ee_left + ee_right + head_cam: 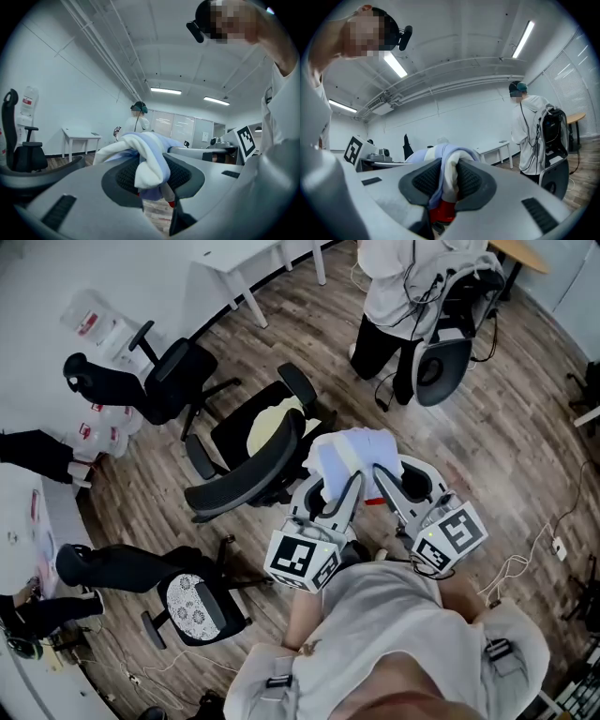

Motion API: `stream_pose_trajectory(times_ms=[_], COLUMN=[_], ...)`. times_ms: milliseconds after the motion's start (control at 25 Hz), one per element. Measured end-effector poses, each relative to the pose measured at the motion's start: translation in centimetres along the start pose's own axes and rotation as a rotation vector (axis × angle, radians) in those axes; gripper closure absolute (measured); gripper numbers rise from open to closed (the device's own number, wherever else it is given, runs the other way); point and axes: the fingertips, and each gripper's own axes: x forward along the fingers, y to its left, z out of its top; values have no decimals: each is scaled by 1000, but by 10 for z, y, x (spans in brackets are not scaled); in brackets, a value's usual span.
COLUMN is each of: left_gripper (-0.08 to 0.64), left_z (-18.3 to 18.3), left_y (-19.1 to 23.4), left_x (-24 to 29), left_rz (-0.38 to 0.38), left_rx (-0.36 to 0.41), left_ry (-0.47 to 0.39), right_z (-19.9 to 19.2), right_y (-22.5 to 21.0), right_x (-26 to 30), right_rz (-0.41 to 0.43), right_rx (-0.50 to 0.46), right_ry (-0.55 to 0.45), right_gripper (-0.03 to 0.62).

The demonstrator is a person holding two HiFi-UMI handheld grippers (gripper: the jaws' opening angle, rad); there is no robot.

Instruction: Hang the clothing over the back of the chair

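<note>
Left gripper (149, 176) and right gripper (449, 180) each clamp a bunched fold of clothing (352, 454), seemingly soft, light, limp.

Right gripper (449, 183) clamped on bunched white-and-blue clothing (447, 161), person in white (529, 136) standing right, white table (499, 147) behind

Clothing (352, 454) is bunched right over the claw tips. From the head view the pads of the left gripper (336, 482) and right gripper (386, 476) are buried under it. The hands are lost beneath the marker cubes (302, 559). Beyond the right claw, a standing person (403, 287) is cut off at the top edge. Under the right claw's pinch sits a red piece (440, 212), can't tell what. Left of the left claw, a black chair (28, 157) is sliced by the frame.
</note>
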Motion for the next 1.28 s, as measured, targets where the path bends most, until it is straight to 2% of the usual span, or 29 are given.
stream_pose_trajectory(times_ms=[520, 880, 1080, 1280], left_gripper=[422, 422, 422, 422], left_z=[25, 35, 40, 47], left_y=[39, 43, 45, 56], left_x=[30, 50, 68, 88], left_rz=[-59, -106, -109, -72], left_rx=[15, 34, 35, 37], left_ry=[27, 36, 38, 33], right_z=[19, 29, 35, 43], right_y=[-22, -39, -57, -75], right_x=[44, 49, 54, 68], right_rz=[-76, -115, -106, -68], right_rx=[17, 25, 33, 35], right_ry=[-33, -56, -63, -60], right_gripper=[500, 501, 501, 500])
